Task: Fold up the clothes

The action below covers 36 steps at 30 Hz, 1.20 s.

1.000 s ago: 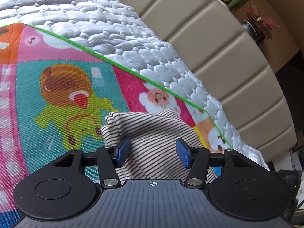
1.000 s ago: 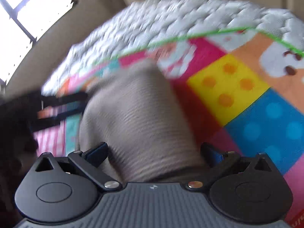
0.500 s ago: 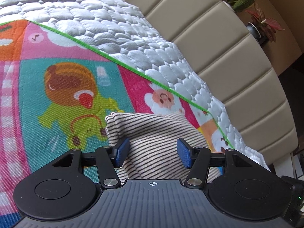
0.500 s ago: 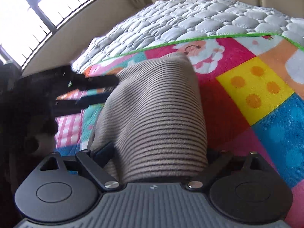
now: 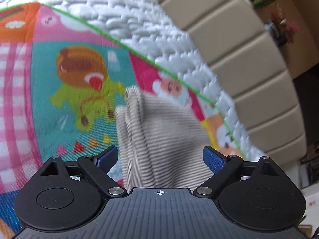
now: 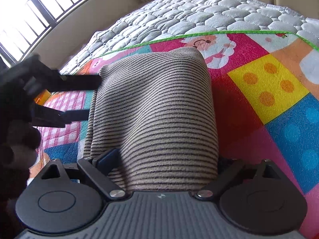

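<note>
A beige garment with thin dark stripes [image 5: 163, 137] lies folded in a thick bundle on a colourful cartoon play mat [image 5: 59, 103]. My left gripper [image 5: 160, 157] is open, its blue pads wide apart on either side of the bundle's near end. In the right wrist view the same garment [image 6: 157, 115] fills the middle. My right gripper [image 6: 159, 163] is open and straddles the bundle's near end; its right finger is hidden behind the cloth. The left gripper [image 6: 79, 95] also shows there at the garment's left side, jaws spread.
The mat [image 6: 269, 91] lies on a grey quilted mattress cover [image 5: 149, 29]. A beige padded headboard [image 5: 249, 63] runs behind it, with a potted plant [image 5: 279, 23] beyond. A barred window [image 6: 30, 16] is at the far left.
My left gripper's jaws have opened much wider and the garment's left edge now stands in folds. The right gripper has pushed further onto the bundle.
</note>
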Tool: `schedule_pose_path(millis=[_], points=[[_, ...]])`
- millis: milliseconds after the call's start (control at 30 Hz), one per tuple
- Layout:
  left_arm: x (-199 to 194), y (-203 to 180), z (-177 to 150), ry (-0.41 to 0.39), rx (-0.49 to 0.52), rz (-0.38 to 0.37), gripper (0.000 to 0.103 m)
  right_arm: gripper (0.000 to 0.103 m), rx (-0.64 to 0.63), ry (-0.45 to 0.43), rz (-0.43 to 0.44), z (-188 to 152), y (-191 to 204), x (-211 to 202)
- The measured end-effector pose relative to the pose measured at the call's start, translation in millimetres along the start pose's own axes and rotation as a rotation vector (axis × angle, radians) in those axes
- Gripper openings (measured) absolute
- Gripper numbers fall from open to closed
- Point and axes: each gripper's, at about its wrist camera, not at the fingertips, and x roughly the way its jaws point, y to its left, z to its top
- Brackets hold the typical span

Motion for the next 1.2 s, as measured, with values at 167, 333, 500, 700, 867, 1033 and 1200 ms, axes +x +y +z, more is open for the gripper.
schedule_pose_path(millis=[167,333,500,700,867,1033,1200], points=[[22,-5,-15,0.080,0.079,0.046,0.081,0.098,-0.063,-0.013,-0.034,1,6,-2],[26,-8,-19,0.079,0.119,0.032,0.078,0.098,-0.077,-0.056,-0.055,12,-2,-19],[27,-10,-21,0.071,0.138,0.027,0.077,0.097,0.151,-0.087,0.012,17,-36,-20],[30,-12,-19,0.043,0.152,0.022,0.077,0.077,0.144,-0.051,0.060,13,-31,-11],[31,-17,-14,-0.008,0.178,-0.004,0.075,0.077,0.053,-0.029,0.024,10,-17,-9],[30,-15,-12,0.020,0.169,0.029,0.078,0.084,0.051,-0.079,0.003,23,-23,-26],[27,-11,-11,0.042,0.148,0.050,0.082,0.086,0.068,-0.159,-0.022,52,-33,-27]])
